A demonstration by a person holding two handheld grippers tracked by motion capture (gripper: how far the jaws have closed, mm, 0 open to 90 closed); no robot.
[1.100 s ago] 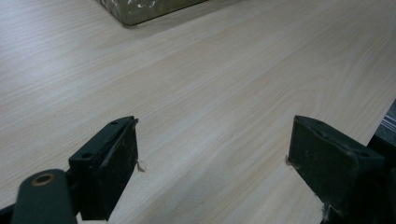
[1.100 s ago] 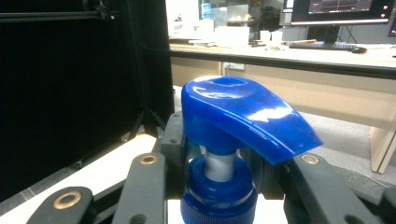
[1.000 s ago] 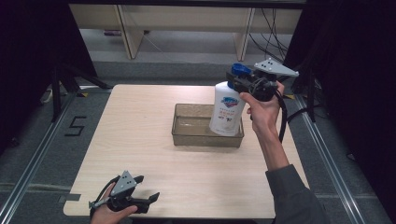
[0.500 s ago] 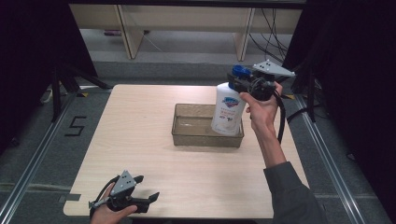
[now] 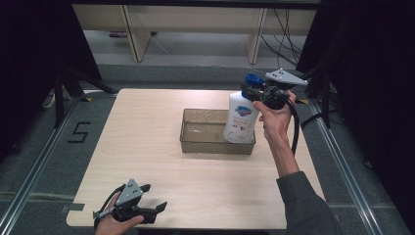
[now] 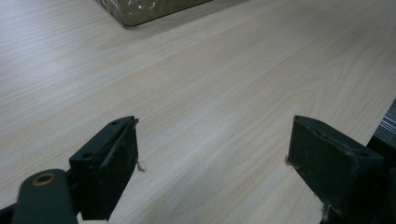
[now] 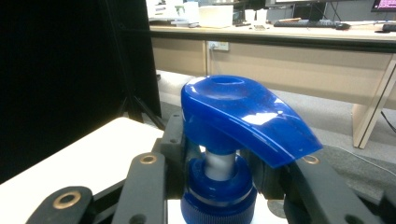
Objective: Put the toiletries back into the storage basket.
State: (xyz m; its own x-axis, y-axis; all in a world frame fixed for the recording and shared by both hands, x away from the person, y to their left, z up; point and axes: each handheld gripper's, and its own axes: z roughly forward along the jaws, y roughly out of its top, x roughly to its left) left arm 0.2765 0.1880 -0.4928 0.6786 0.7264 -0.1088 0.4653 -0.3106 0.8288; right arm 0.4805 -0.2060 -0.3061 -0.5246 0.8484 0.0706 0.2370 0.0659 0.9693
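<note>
High view: a pale wooden bench stands on grey floor. Beneath the right gripper sits a clear rectangular plastic tub; its fingers clamp the white blue-capped pump bottle. The left gripper rests apart, fingers spread.

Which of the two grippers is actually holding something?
The right gripper: its jaws clamp the neck of the white pump bottle. The left gripper sits open at the table's near edge.
</note>
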